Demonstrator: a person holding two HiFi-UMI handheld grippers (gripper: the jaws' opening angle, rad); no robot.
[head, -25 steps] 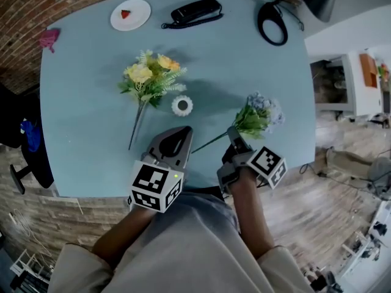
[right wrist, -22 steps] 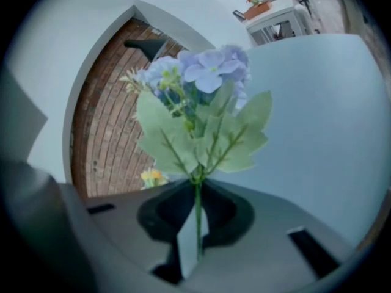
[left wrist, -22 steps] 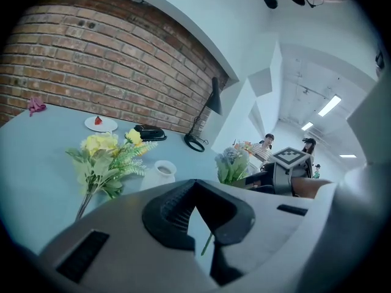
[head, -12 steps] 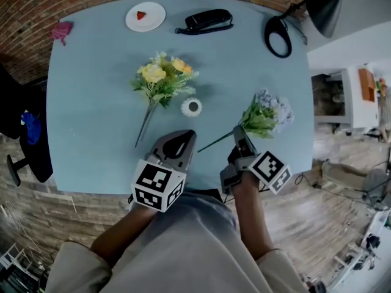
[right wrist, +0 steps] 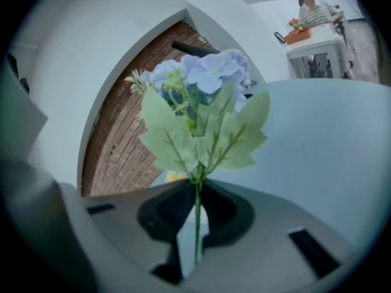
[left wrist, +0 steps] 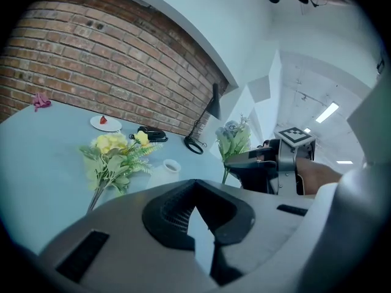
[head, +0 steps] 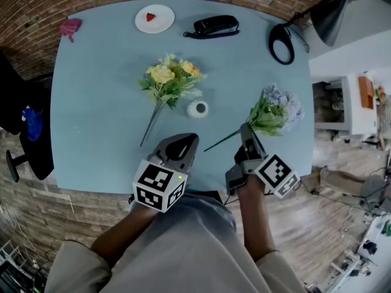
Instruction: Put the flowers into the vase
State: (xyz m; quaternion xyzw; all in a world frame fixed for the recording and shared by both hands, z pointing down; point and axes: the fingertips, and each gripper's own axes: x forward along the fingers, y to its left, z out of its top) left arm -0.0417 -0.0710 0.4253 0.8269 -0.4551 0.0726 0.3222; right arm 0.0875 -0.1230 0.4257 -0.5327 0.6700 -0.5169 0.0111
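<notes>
Right tongs [head: 245, 132] are clamping the thin stem of the blue flowers [head: 278, 107], apparently holding them off the table [head: 98, 121], to the right of the vase [head: 197, 108]. Left tongs [head: 185, 140] are closed and empty, hovering near the vase. Yellow flowers [head: 171, 78] are lying on the table just beside the vase. Risks as I'm judging them: the heavy head may be twisting the stem in the pinch. The stem tail is poking sideways, so it could miss the small mouth or tip the unsteadied vase.
</notes>
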